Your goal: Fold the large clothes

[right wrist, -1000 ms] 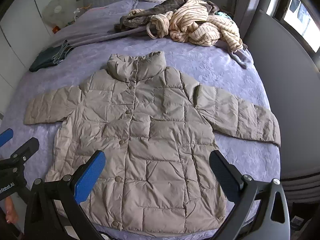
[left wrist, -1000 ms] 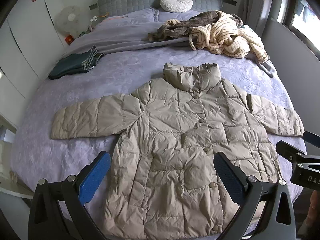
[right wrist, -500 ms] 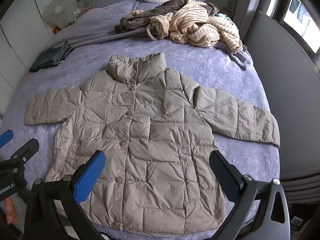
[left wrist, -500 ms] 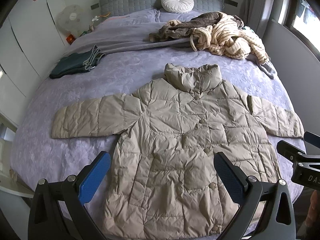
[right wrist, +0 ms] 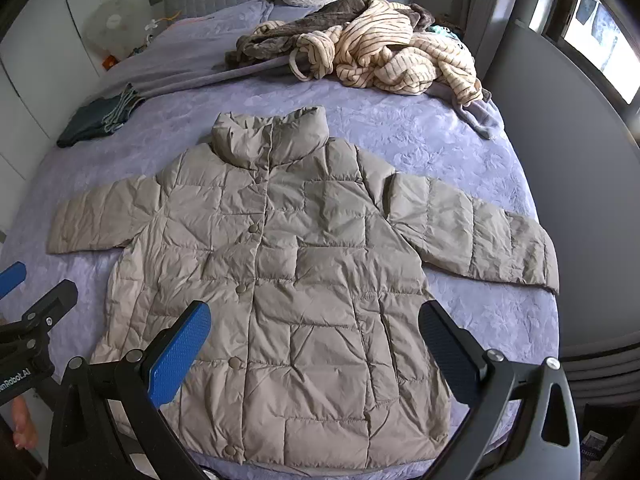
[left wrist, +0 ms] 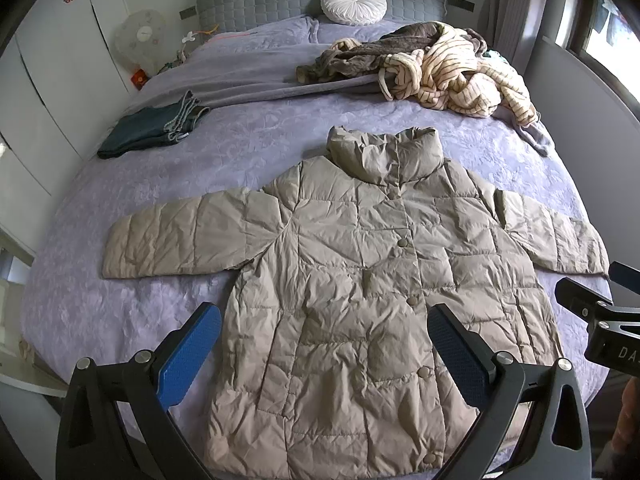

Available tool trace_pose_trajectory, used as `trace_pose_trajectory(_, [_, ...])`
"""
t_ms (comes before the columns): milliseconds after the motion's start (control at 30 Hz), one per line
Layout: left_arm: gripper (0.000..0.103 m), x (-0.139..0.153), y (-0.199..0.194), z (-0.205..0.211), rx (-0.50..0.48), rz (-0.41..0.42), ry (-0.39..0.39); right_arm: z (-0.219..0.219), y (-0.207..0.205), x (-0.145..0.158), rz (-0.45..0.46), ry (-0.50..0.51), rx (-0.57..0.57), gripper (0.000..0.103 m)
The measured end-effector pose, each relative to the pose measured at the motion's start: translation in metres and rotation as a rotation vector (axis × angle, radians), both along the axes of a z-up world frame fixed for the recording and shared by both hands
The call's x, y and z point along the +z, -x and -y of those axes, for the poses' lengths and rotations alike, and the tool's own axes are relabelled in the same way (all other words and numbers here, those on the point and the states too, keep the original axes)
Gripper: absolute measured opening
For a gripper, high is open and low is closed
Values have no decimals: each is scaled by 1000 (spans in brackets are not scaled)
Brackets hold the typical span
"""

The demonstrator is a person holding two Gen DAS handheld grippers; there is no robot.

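A beige jacket (left wrist: 360, 280) lies flat, buttoned and sleeves spread, on the purple bed (left wrist: 240, 140). The left gripper (left wrist: 324, 352) and right gripper (right wrist: 316, 348) hover over its near hem, both spread wide and empty.

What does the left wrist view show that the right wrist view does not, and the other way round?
Only the left wrist view shows the right gripper at its right edge, open above the bed. Only the right wrist view shows the left gripper at its left edge and striped bedding hanging off the bed's right side. Both show the beige puffer jacket spread flat with its buttons closed, the striped robe pile, the folded dark clothes and the round white pillow.
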State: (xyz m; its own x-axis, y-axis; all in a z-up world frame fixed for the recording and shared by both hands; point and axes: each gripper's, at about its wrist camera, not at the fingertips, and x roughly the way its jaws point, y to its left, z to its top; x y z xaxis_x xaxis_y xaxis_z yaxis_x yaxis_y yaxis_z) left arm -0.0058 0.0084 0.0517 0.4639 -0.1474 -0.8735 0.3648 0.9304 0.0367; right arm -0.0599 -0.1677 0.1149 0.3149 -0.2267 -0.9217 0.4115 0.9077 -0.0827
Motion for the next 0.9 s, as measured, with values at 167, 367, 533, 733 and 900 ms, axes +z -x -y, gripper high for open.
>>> trace_pose_trajectory(167, [103, 0, 0, 0, -1, 0, 0, 0, 0, 0, 0, 0, -4, 103])
trace_pose_trajectory(367, [103, 0, 0, 0, -2, 0, 0, -1, 0, -1, -2, -2, -4, 103])
trace_pose_trajectory(533, [103, 0, 0, 0, -2, 0, 1, -1, -1, -1, -4, -3, -4, 103])
trace_pose_trajectory(733, [103, 1, -1, 0, 1, -3, 0, -1, -1, -2, -6, -3, -2, 103])
trace_pose_trajectory(900, [103, 0, -2, -2, 0, -4, 0, 0, 0, -3, -4, -3, 2, 103])
